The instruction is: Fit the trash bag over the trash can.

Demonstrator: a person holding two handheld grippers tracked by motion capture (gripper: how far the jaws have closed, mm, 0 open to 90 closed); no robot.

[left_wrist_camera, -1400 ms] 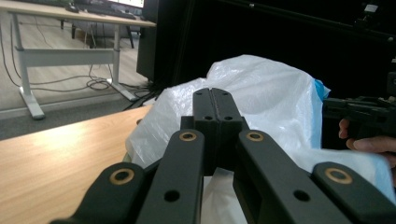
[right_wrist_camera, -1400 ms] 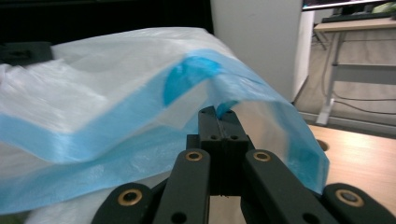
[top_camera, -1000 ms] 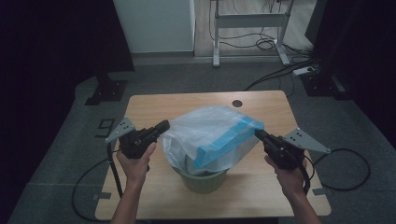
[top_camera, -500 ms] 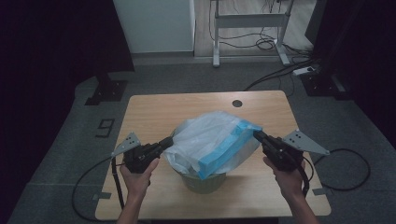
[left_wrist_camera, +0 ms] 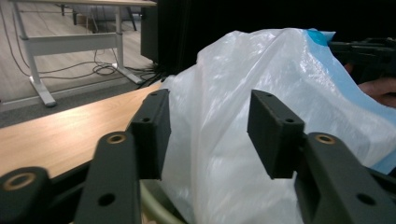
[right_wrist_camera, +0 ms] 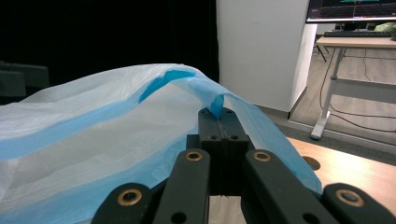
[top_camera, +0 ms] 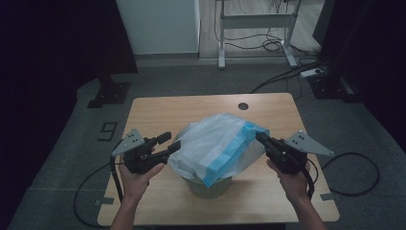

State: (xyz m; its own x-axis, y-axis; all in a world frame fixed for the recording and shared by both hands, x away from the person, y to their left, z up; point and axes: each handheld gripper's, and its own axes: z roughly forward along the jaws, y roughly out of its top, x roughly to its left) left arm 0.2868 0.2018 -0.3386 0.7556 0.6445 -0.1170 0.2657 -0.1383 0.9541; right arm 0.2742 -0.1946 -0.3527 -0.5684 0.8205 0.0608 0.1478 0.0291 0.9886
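A translucent white plastic bag (top_camera: 215,143) with a blue rim band is draped over a small greenish bin (top_camera: 210,188) at the table's front middle. My left gripper (top_camera: 170,141) sits at the bag's left side. Its jaws have just been opening and now stand apart, and the bag (left_wrist_camera: 261,74) lies beyond them with neither pad pressing on it. My right gripper (top_camera: 258,136) is at the bag's right side, shut on the blue rim (right_wrist_camera: 168,77), which rises out of its jaw tips (right_wrist_camera: 223,116). The bin's rim (left_wrist_camera: 154,205) peeks out below the bag.
The wooden table (top_camera: 191,108) has a round cable hole (top_camera: 243,106) near its far edge. Cables trail from both grippers onto the grey floor. A white desk frame (top_camera: 253,21) and dark curtains stand beyond the table.
The left gripper's jaws have come apart and let go of the bag's left edge. The bag has sunk lower over the bin. The right gripper has stayed put, still pinching the blue rim.
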